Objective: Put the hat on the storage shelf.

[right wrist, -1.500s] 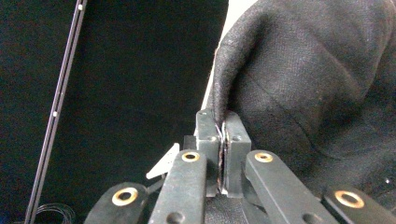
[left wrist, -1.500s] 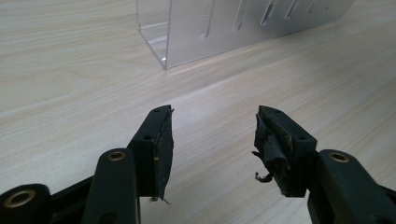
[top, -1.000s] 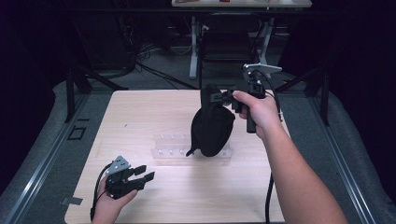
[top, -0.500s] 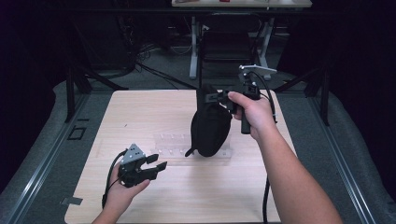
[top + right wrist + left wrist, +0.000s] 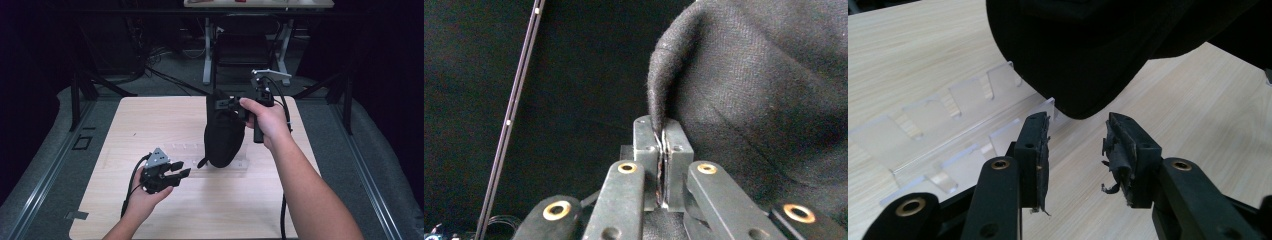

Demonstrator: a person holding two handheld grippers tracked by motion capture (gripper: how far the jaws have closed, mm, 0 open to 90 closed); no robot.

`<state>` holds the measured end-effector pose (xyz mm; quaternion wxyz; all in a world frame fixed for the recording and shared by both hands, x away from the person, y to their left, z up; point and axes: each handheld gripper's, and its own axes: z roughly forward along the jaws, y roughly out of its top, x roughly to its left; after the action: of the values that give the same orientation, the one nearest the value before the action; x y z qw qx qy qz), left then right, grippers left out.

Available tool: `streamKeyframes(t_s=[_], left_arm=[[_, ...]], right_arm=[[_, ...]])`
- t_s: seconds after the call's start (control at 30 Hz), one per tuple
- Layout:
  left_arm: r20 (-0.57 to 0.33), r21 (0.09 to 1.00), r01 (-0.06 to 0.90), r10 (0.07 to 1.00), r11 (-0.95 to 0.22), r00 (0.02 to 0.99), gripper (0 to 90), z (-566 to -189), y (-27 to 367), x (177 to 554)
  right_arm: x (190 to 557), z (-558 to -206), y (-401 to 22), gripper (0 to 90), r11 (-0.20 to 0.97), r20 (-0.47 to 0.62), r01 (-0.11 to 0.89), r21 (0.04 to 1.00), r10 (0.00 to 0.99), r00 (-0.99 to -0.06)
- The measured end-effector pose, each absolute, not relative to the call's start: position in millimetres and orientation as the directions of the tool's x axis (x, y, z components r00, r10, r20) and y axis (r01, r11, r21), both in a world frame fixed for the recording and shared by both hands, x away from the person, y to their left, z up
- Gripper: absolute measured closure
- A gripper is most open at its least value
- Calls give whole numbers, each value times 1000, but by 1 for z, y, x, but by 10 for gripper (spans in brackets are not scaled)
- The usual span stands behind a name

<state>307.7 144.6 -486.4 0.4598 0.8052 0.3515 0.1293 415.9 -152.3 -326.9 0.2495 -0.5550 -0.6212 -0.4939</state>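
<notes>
A black fabric bag [image 5: 222,140] hangs over the wooden table [image 5: 150,115], its bottom resting near a clear plastic rack [image 5: 182,149]. My right gripper [image 5: 226,105] is shut on the bag's top edge; the right gripper view shows the cloth rim [image 5: 659,80] pinched between the pads of that gripper [image 5: 663,137]. My left gripper [image 5: 181,170] sits low at the front left and points at the bag's bottom. In the left gripper view its jaws [image 5: 1075,145] have just been closing and stand apart with nothing between them, the bag [image 5: 1083,55] just beyond the tips and the rack [image 5: 948,120] to the left.
Table legs and cables [image 5: 150,65] lie on the dark floor beyond the table's far edge. Metal rails [image 5: 45,170] run along the table's left side. A cable [image 5: 282,215] trails from the right gripper under the forearm.
My left gripper has moved right and a little up, toward the bag's bottom, and its jaws have narrowed. The right gripper and the bag have barely moved.
</notes>
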Motion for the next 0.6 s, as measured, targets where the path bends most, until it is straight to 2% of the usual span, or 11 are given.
streamKeyframes(t_s=[0.6], left_arm=[[-81,838,405,650,-366,756,658,-473,120,311]], right_arm=[[418,-325,-145,879,-94,852,934,344,449,-268]])
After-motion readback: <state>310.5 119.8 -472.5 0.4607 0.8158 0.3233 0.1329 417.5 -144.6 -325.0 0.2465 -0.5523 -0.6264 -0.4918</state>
